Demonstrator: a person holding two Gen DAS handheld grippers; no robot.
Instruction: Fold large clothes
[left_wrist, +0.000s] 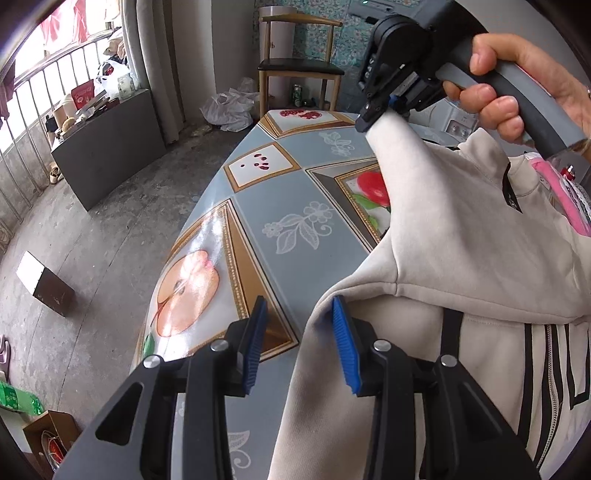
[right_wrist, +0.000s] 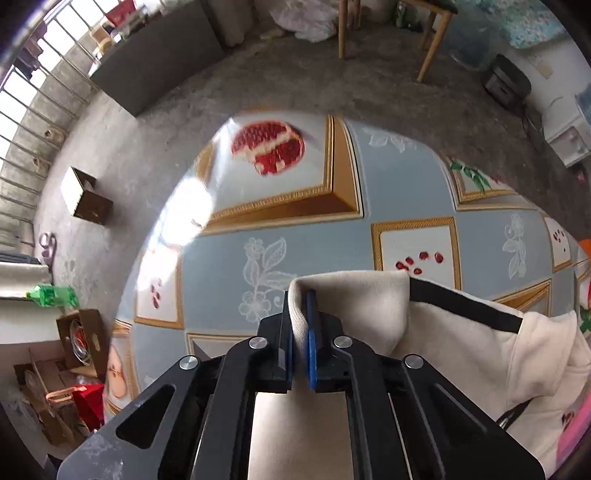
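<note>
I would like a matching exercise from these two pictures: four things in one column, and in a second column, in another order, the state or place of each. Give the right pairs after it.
Things
1. left gripper
2. right gripper
3. cream jacket
4. wooden chair

States or places
A. lies partly on the fruit-print table
B. stands on the floor beyond the table
C. shut on a jacket sleeve end
D. open, one pad beside the jacket's edge

Pairs: 1-D, 2-C, 3-A, 4-B

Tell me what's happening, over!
Right tongs shut on the cream jacket's cuff. Left tongs open at the jacket's edge, gripping nothing. Table clear ahead. Over.
</note>
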